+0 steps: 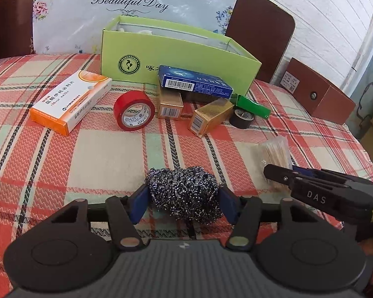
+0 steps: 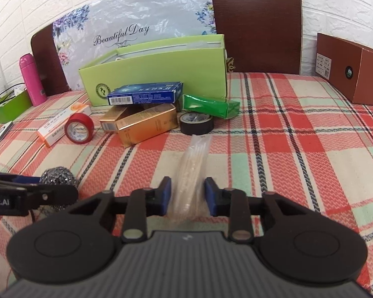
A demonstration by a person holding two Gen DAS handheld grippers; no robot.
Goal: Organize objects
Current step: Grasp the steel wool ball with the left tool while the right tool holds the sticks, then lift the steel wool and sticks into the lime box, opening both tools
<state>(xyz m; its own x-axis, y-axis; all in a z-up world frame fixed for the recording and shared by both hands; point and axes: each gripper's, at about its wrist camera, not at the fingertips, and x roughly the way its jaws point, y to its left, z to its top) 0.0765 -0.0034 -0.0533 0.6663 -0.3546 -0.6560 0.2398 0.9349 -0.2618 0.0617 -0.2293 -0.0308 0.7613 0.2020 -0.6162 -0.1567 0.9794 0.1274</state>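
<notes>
Plaid cloth (image 1: 112, 154), green box (image 1: 176, 57) at 12 o'clock. Left gripper (image 1: 184, 198) clamped on scourer (image 1: 186, 191); right gripper (image 2: 187, 193) clamped on swab pack (image 2: 191, 173), both low on cloth.

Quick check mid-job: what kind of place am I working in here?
Likely a home dining table: a plaid tablecloth, brown chair backs pushed against it, and a white brick-pattern wall behind.

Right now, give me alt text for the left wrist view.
The left gripper clamps a steel scourer over a plaid tablecloth. Beyond lie red tape, small boxes and an open green box; the right gripper grips a toothpick pack.
</notes>
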